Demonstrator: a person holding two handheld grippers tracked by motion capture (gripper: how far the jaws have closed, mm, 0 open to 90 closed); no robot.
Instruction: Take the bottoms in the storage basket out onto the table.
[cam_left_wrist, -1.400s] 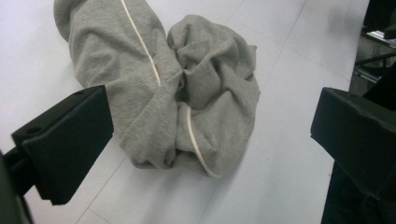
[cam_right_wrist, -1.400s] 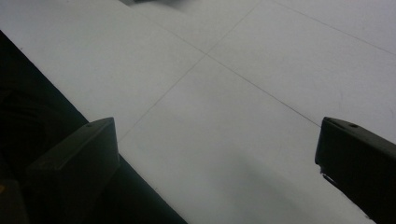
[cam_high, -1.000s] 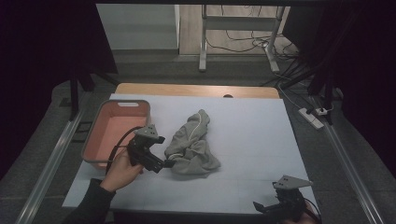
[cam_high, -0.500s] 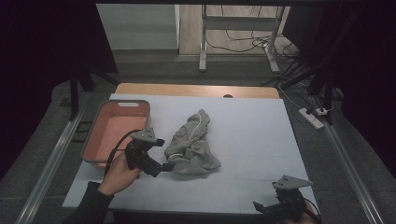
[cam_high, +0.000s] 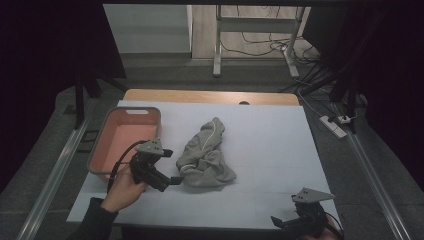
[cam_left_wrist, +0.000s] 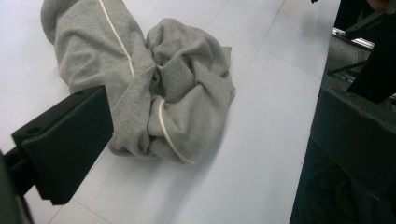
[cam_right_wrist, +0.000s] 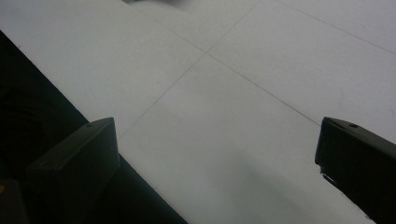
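Left gripper (cam_high: 176, 179), spread apart, nears grey garment (cam_high: 206, 156) on white table (cam_high: 270, 145); dark surrounding room

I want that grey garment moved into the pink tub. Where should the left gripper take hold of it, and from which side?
Grip the bunched near end of the grey garment, where folds stand thick near the pale cord. Come in low from its left, where the left gripper sits; the pink tub lies that way too. That is a judgement from its crumpled pose.

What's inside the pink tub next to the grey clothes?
The pink tub looks empty: its bare pink floor shows, with nothing lying in it. The near corner is hidden behind the left gripper, so that bit cannot be checked.
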